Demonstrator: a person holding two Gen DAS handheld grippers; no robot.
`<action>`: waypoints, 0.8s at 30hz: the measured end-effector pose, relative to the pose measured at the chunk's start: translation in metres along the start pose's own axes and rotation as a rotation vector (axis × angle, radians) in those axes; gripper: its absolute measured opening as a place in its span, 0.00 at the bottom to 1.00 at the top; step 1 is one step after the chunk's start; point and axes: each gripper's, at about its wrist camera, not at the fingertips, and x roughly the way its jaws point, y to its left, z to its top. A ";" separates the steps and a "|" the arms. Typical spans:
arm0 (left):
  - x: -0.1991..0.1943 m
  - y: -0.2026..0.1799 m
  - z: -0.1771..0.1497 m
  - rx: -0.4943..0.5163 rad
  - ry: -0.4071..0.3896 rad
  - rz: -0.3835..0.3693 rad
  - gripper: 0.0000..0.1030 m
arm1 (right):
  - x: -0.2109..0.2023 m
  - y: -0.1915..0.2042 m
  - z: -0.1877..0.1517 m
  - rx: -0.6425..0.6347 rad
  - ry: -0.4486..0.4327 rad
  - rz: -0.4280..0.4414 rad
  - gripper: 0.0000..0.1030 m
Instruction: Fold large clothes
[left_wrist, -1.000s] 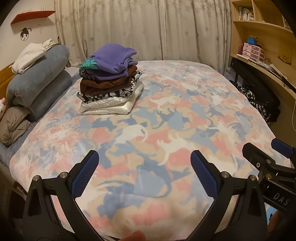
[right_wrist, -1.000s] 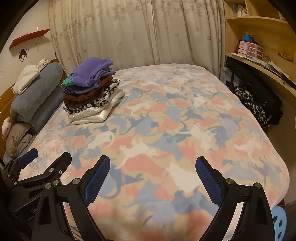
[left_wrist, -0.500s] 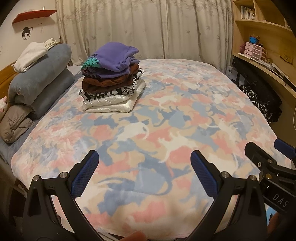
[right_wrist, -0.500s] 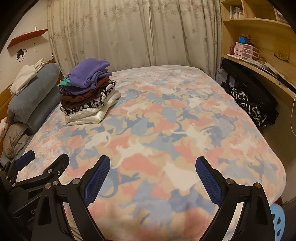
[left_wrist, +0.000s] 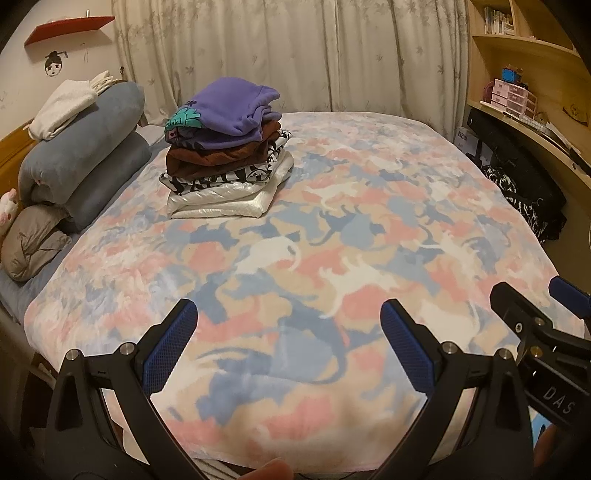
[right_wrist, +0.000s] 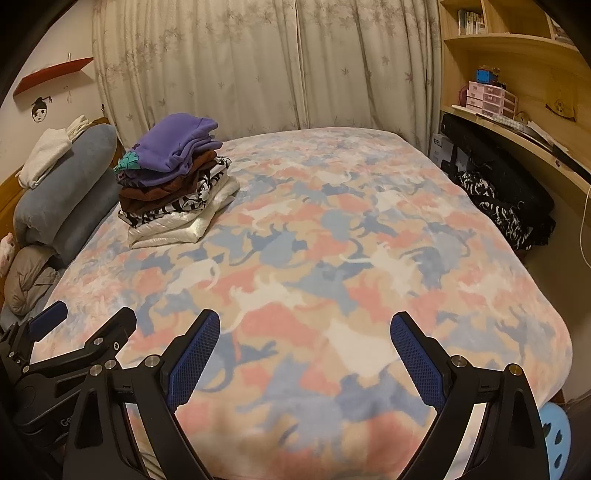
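both grippers held open over the bed, folded clothes stacked near the pillows

the left gripper (left_wrist: 288, 345) hangs above the near edge of the bed, its two blue-padded fingers (left_wrist: 168, 349) spread wide with nothing between them but the blanket (left_wrist: 369, 229) below. the right gripper (right_wrist: 304, 360) sits beside it in the same way, jaws wide apart and holding nothing. each one shows in the other's view: the right gripper at the right edge of the left wrist view, the left gripper at the lower left of the right wrist view.

the blanket covers the whole bed and is printed with cats in pink, blue, white and beige. its surface lies flat and smooth.

the stack of folded clothes (left_wrist: 225, 147) rests on the blanket toward the far left of the bed, well apart from both grippers. from the bottom up it shows shiny white pieces, a black-and-white patterned piece, brown pieces, and a purple garment (left_wrist: 232, 109) with a teal print at its left end on top. the upper layers sit a little less square than the lower ones.

just left of the stack, two grey-blue pillows (left_wrist: 81, 162) are piled at the head of the bed, with a white folded cloth (left_wrist: 62, 109) on the upper one and a brownish cushion (left_wrist: 31, 243) below them. pale curtains (right_wrist: 277, 62) hang behind the bed. a wooden shelf unit (right_wrist: 517, 74) stands at the right, with a dark bundle of black items (right_wrist: 498, 199) beneath it beside the bed. a fingertip (left_wrist: 267, 470) shows at the bottom edge of the left wrist view.
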 end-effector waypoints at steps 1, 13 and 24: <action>0.002 -0.002 0.001 0.002 0.000 0.000 0.96 | 0.000 -0.001 0.000 0.000 0.001 0.000 0.92; 0.005 0.001 -0.003 -0.001 0.007 -0.003 0.96 | 0.001 0.001 -0.001 0.003 0.002 0.000 0.92; 0.007 0.000 -0.008 0.000 0.015 -0.007 0.96 | 0.001 0.001 -0.001 0.002 0.000 -0.002 0.92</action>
